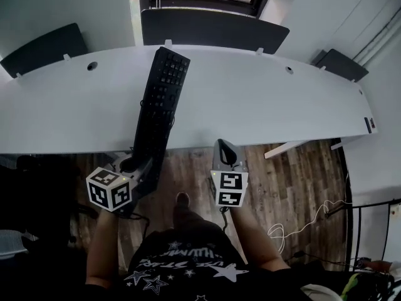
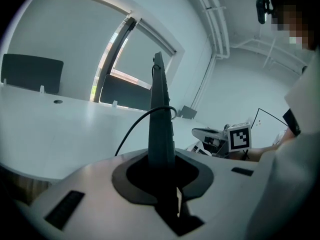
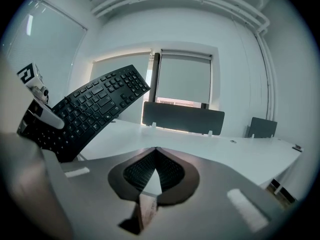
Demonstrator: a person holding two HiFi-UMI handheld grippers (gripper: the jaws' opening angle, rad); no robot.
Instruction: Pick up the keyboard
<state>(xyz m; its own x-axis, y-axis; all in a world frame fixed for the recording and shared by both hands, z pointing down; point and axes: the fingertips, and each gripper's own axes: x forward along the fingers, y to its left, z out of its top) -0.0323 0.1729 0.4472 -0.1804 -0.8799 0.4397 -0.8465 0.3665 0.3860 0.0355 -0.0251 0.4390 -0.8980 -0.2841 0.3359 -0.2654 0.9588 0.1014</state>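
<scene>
The black keyboard (image 1: 161, 105) is held by its near end in my left gripper (image 1: 143, 167), and its far end reaches out over the white desk (image 1: 269, 105). In the left gripper view the keyboard (image 2: 161, 114) stands edge-on between the jaws of the left gripper (image 2: 163, 170), its black cable (image 2: 134, 129) looping to the left. The right gripper view shows the keyboard (image 3: 90, 109) tilted in the air, keys facing that camera. My right gripper (image 1: 224, 147) hangs beside it in front of the desk edge; the right gripper (image 3: 156, 156) is shut with nothing in it.
Dark divider panels (image 1: 213, 30) stand along the desk's far edge, with one more (image 1: 44, 47) at the left. Under the desk edge lies wooden floor (image 1: 294, 180), with a white cable (image 1: 301, 227) coiled at the right. The person's legs are below the grippers.
</scene>
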